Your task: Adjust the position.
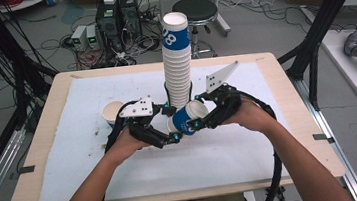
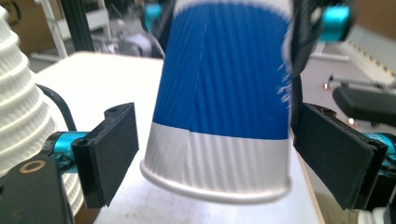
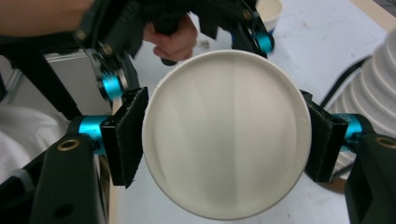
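A blue-and-white paper cup (image 1: 188, 117) hangs on its side above the white mat, just in front of a tall stack of the same cups (image 1: 177, 60). My right gripper (image 1: 198, 112) is shut on it near the rim; in the right gripper view both pads (image 3: 128, 135) press the sides of the cup (image 3: 229, 135), whose open mouth faces the camera. My left gripper (image 1: 171, 125) stands open around the cup's base end. In the left gripper view the cup (image 2: 219, 116) sits between the jaws, with a gap beside the left pad (image 2: 114, 149).
A single cup (image 1: 112, 111) stands upright on the mat (image 1: 96, 154) to the left of the left hand. The stack (image 2: 18, 107) rises close beside the left gripper. A stool, computers and cables lie on the floor beyond the table's far edge.
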A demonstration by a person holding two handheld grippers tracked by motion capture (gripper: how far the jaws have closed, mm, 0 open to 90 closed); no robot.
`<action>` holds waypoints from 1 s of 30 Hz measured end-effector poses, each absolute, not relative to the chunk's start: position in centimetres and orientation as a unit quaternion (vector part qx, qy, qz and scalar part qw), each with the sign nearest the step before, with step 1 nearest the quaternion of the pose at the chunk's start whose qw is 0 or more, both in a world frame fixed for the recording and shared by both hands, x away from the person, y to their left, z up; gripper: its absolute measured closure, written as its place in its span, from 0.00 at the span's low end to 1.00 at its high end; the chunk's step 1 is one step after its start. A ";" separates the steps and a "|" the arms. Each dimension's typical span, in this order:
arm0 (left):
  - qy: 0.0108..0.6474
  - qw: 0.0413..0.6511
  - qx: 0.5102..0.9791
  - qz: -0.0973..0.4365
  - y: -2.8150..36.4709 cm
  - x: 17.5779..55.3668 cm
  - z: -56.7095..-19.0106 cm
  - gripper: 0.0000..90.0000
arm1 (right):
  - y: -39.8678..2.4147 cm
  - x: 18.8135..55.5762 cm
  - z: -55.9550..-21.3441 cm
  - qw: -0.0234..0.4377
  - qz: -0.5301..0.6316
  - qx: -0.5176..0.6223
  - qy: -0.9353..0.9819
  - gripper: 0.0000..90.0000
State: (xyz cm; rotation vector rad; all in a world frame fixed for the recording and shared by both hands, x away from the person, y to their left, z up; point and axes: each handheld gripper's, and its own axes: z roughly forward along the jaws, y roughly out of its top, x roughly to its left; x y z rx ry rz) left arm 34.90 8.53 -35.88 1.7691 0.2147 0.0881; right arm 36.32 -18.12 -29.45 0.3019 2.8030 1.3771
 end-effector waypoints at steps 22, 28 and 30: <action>0.110 0.681 0.724 0.023 8.2 35.0 -36.9 0.13 | -21.9 35.4 -33.3 -0.009 0.580 0.161 0.799 0.31; 0.113 0.682 0.722 0.011 7.6 35.0 -37.3 0.11 | -21.4 35.2 -33.5 -0.022 0.600 0.155 0.784 0.31; 0.113 0.681 0.724 0.009 7.4 35.0 -37.4 0.11 | -21.2 35.1 -33.6 -0.027 0.603 0.154 0.782 0.31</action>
